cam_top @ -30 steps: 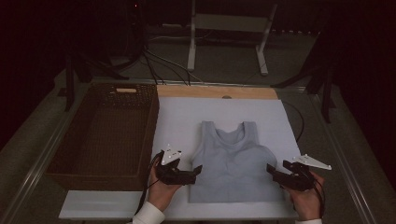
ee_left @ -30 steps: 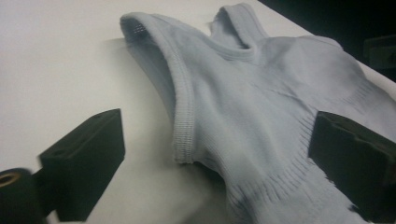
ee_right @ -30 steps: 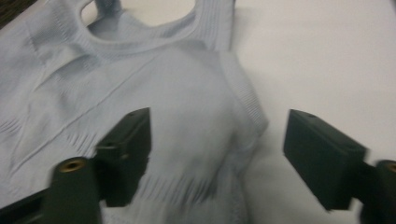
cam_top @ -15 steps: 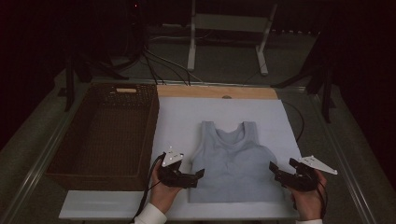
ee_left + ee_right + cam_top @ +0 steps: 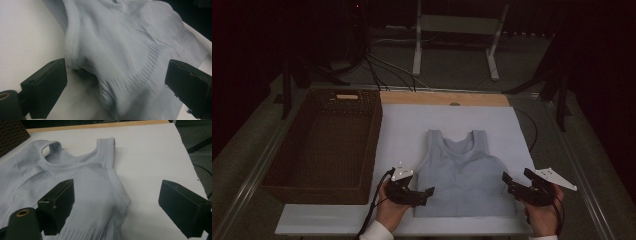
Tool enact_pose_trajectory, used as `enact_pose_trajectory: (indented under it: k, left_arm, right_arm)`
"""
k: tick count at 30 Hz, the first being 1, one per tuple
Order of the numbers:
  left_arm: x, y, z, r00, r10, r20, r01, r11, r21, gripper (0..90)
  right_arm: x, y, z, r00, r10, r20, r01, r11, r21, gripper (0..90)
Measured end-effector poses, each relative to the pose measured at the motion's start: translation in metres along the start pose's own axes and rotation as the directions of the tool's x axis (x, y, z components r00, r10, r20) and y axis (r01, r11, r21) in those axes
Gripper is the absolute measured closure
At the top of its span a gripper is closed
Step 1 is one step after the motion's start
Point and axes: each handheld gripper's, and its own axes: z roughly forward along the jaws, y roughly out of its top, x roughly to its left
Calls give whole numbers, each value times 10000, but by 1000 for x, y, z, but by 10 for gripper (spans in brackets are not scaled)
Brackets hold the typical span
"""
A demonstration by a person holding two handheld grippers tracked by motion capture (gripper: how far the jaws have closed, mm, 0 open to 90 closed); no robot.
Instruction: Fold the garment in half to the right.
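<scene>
The tank top lies flat, straps away from the person, on the white board of the counter, with the basket at its 9 o'clock. The left gripper sits at the top's 7 o'clock corner, the right gripper at its 5 o'clock corner. Both stand with jaws wide apart and hold nothing. In the left gripper view the ribbed side edge runs between the jaws without being pinched; in the right gripper view the side seam lies between the jaws, also free.

The step in hand looks like taking the two lower corners (probably to fold or lift the top). To do it well, each gripper should go down until one jaw slides under the hem, catch both layers of fabric a little in from the edge, and close at the same time, so the cloth rises evenly and does not skew.

Against the earlier frames, the left gripper has crept a little toward the hem, the right has kept its place, and its jaws have just been opening, with only loose fabric between them. The top itself lies as it did.
</scene>
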Motion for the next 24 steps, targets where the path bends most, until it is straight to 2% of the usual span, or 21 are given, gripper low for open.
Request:
enact_pose_trajectory:
  k: [4, 10, 13, 16, 20, 24]
  left_arm:
    - [0, 0, 3, 10000, 60, 50, -61, 9999, 154, 87]
    - [2, 6, 10, 9995, 161, -254, -158, 9998, 109, 177]
    - [4, 8, 9, 9998, 17, -215, -21, 9999, -156, 276]
    - [6, 9, 10, 9999, -108, -86, 106, 9998, -193, 392]
    - [7, 8, 12, 9996, -261, -76, 260, 9996, -112, 402]
    - [8, 8, 14, 9993, -350, -114, 350, 9994, -39, 363]
  right_arm:
    - [0, 0, -1, 10000, -27, 29, 27, 9999, -106, 142]
    - [1, 1, -2, 10000, -73, 10, 73, 9999, -135, 143]
    - [2, 1, -2, 10000, -86, -12, 86, 9998, -160, 143]
    - [3, 1, -1, 9999, -113, -20, 113, 9998, -159, 143]
    - [4, 1, -2, 9998, -182, -2, 182, 9996, -194, 143]
    - [4, 1, -2, 9996, -266, 2, 266, 9994, -234, 144]
